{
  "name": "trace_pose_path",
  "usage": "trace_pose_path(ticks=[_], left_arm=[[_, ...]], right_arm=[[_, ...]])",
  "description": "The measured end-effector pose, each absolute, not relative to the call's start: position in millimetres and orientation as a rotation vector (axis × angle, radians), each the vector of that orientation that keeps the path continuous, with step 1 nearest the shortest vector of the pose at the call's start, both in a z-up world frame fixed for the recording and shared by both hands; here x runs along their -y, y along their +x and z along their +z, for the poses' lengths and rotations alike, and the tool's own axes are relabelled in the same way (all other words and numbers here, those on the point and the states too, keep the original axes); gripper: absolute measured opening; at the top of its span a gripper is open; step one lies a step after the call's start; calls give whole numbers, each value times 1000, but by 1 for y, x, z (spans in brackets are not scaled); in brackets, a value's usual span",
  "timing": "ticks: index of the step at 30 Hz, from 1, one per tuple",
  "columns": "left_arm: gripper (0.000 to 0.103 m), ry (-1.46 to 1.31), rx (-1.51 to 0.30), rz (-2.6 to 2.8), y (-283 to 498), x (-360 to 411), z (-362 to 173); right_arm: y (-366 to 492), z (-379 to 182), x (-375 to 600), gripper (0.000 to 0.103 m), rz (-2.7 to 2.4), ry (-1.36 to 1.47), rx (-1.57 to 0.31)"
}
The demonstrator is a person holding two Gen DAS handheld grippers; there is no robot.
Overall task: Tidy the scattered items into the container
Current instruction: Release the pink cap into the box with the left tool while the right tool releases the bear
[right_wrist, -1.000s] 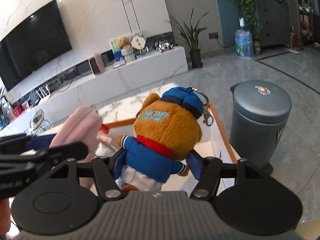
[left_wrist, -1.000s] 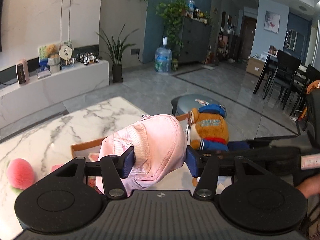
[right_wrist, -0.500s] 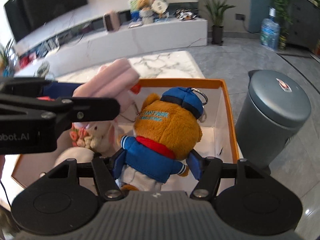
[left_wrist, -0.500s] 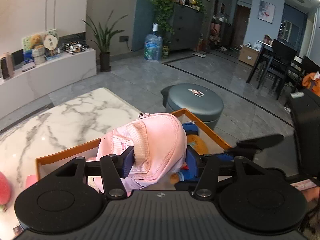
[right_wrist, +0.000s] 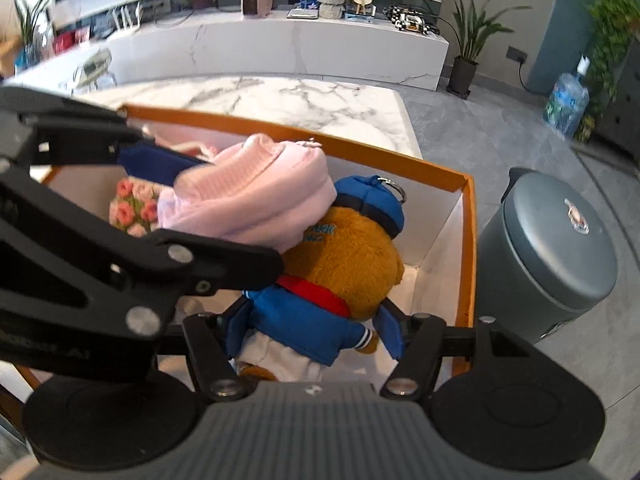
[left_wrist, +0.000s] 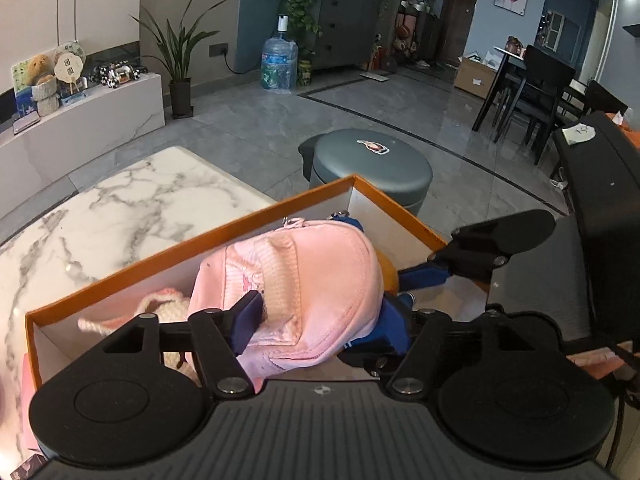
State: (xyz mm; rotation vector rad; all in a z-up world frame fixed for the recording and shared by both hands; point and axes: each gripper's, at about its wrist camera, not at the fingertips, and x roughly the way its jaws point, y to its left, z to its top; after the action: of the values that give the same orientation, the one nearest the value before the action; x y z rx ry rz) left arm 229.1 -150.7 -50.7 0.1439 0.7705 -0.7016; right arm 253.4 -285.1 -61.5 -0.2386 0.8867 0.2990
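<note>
Two hand-held grippers lower soft toys into the orange-rimmed box (left_wrist: 120, 272) on the marble table (left_wrist: 120, 208), the drop-off step of the tidy-up. The left gripper (left_wrist: 320, 316) is tilted down over the box, its jaws opening around the pink cap (left_wrist: 316, 280); the cap lies between them, the left pad at its edge, the right one seemingly clear, and it rests against the plush bear (right_wrist: 344, 256) at its 3 o'clock. The right gripper (right_wrist: 316, 328), pitched steeply down, clasps the bear by its blue jacket, low inside the box's corner nearest the grey bin (right_wrist: 548, 256). A bunch of knitted roses (right_wrist: 134, 208) already lies in the box at the cap's 9 o'clock. Next, it seems, the left gripper must pull free, then the right must release the bear without snagging its key ring.
</note>
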Motion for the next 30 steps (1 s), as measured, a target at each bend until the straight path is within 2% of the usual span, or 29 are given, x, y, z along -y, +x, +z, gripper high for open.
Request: trace_pose_path(ticks=[11, 13, 20, 25, 30], left_arm=[[78, 69, -727, -732, 209, 126, -32], [66, 62, -754, -743, 211, 124, -34], [44, 119, -806, -660, 219, 129, -47], [37, 122, -829, -569, 236, 130, -59], [36, 101, -849, -536, 240, 125, -62]], right_arm=[[245, -64, 280, 68, 257, -312, -883], [243, -63, 281, 68, 260, -315, -886], [238, -58, 279, 68, 242, -322, -882], [240, -61, 278, 68, 232, -321, -891], [243, -67, 275, 69, 228, -322, -900]])
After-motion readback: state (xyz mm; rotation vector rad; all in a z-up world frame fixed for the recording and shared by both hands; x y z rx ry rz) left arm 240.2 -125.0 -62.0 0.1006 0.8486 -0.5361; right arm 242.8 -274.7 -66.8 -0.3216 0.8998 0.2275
